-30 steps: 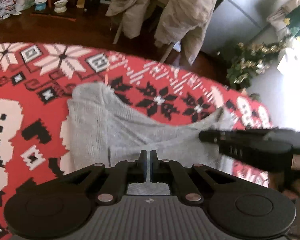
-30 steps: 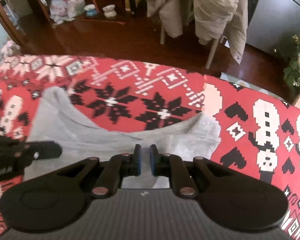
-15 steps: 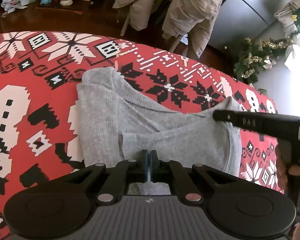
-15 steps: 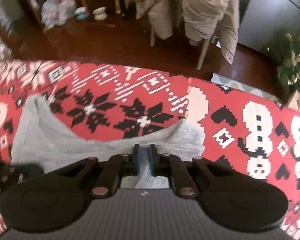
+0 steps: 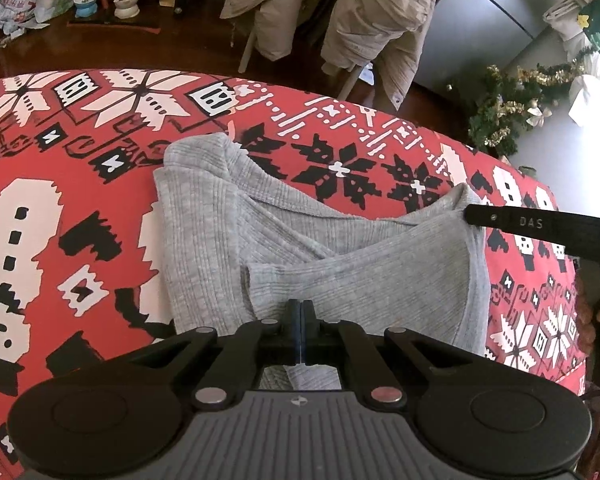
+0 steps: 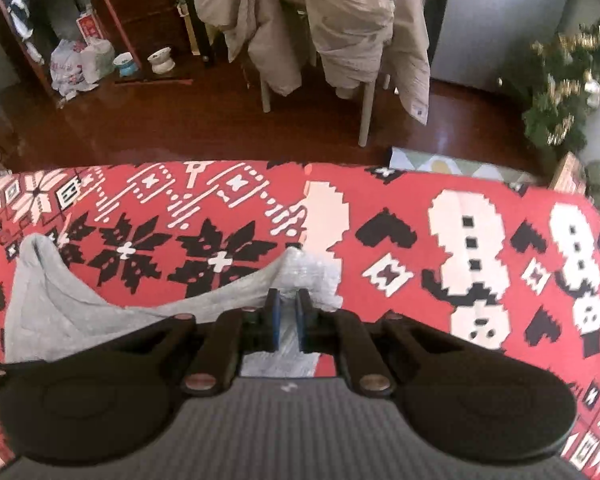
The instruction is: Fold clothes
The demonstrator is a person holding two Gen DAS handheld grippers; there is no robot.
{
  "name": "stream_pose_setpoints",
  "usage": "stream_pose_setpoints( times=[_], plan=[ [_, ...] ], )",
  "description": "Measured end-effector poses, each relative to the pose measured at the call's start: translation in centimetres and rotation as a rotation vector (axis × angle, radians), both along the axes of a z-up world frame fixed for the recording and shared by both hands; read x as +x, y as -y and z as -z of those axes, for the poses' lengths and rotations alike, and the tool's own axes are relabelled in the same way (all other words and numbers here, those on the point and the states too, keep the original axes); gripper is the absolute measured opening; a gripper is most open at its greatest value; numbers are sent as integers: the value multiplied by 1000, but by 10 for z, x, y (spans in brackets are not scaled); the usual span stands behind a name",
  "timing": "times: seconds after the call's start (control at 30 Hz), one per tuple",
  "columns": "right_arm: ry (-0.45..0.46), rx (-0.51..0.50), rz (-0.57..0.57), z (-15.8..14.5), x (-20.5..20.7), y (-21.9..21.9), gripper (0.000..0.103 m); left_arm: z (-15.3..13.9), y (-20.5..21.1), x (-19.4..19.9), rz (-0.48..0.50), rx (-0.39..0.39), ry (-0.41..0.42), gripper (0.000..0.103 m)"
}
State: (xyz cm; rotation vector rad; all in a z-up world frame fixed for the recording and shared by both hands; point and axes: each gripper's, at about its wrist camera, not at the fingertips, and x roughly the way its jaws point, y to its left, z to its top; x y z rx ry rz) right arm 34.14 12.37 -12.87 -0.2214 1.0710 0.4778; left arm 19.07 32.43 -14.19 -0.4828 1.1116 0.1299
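Red patterned cloth [image 5: 80,208] under grey top [image 5: 284,248], near hem behind left tongs [image 5: 301,320].

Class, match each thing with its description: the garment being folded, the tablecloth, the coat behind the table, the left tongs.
Things:
1. garment
2. tablecloth
3. coat
4. left tongs

Descriptions:
a. beige, draped over a chair
b. red, with snowflakes and snowmen
c. grey, ribbed, lying on the table
d. black, shut on fabric

Pairs: 1-c, 2-b, 3-a, 4-d
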Motion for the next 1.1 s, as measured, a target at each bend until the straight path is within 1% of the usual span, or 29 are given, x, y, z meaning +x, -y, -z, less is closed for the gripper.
stream_pose_setpoints(
  times=[0.13, 0.2, 0.27, 0.4, 0.43, 0.53, 0.7, 0.77, 0.83, 1.0, 1.1],
  plan=[
    [20, -24, 23, -6, -1, 7, 7, -2, 1, 0, -7, 8, -1, 2],
    [14, -23, 41, -8, -1, 12, 11, -6, 0, -1, -19, 13, 2, 2],
    [10, -17, 53, -11, -3, 16, 11, -14, -2, -1, -29, 29, 21, 2],
    [8, 5, 39, -18, -14, 18, 11, -27, -21, 2, -51, 71, 70, 2],
    [8, 8, 28, -19, -18, 18, 11, -26, -27, 3, -62, 80, 70, 0],
    [-1, 18, 6, -23, -30, 14, 11, -21, -45, 10, -80, 99, 68, 0],
    [-26, 29, 10, -21, -42, 10, 11, -5, -55, 28, -32, 123, 57, 0],
    [-36, 29, 13, -18, -45, 8, 11, -1, -54, 34, -10, 140, 62, 0],
    [-39, 25, 12, -17, -47, 7, 11, -4, -54, 37, 5, 157, 71, 0],
    [-41, 31, 6, -23, -51, 5, 11, -20, -58, 32, 3, 167, 108, 0],
    [-46, 31, 3, -23, -56, 5, 11, -22, -56, 36, 43, 176, 122, 0]
  ],
)
